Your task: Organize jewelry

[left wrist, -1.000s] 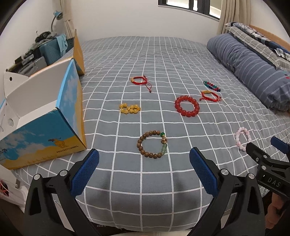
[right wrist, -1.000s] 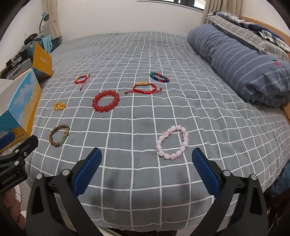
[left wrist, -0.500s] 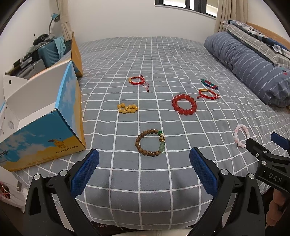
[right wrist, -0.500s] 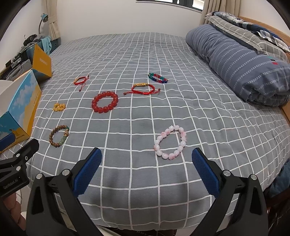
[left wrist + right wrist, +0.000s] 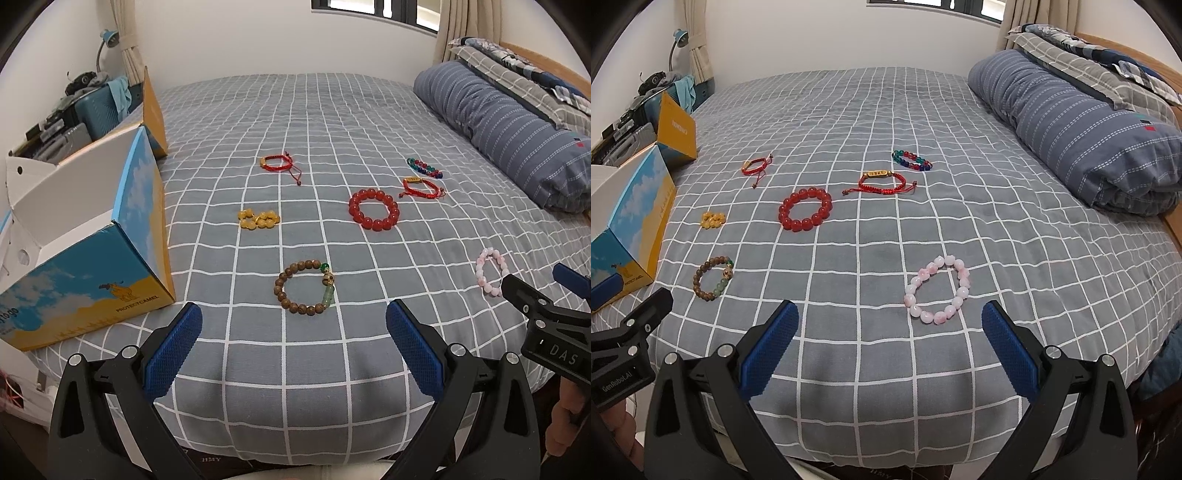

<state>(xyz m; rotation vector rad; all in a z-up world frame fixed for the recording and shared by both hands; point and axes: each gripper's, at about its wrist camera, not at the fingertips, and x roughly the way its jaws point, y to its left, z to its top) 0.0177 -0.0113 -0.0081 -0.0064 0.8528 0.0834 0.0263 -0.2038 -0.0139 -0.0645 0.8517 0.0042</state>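
Seven bracelets lie spread on the grey bed (image 5: 332,122) with its white grid-checked cover, none touching another. Nearest on the left is the brown wooden-bead bracelet with green stones and a gold bead (image 5: 306,287), lying just beyond the left tongs (image 5: 293,338), whose blue-padded jaws stand wide apart, released and holding nothing. Nearest on the right is the pale pink bead bracelet (image 5: 937,290), just beyond the right tongs (image 5: 890,339), likewise spread wide and empty.

Farther in, the small yellow amber-bead bracelet (image 5: 258,219) lies bunched up on the left, and the large red glossy-bead bracelet (image 5: 373,209) lies near the middle. Just right of the red beads is the red cord bracelet with a gold bar (image 5: 882,182), and beyond it the green, blue and red glass-bead bracelet (image 5: 911,160). Far left sits the red cord bracelet with a small gold charm (image 5: 279,164).

At the bed's left edge stands an open blue-and-yellow cardboard box with white inside (image 5: 92,236). A rolled blue striped duvet (image 5: 1078,122) lies along the right side.
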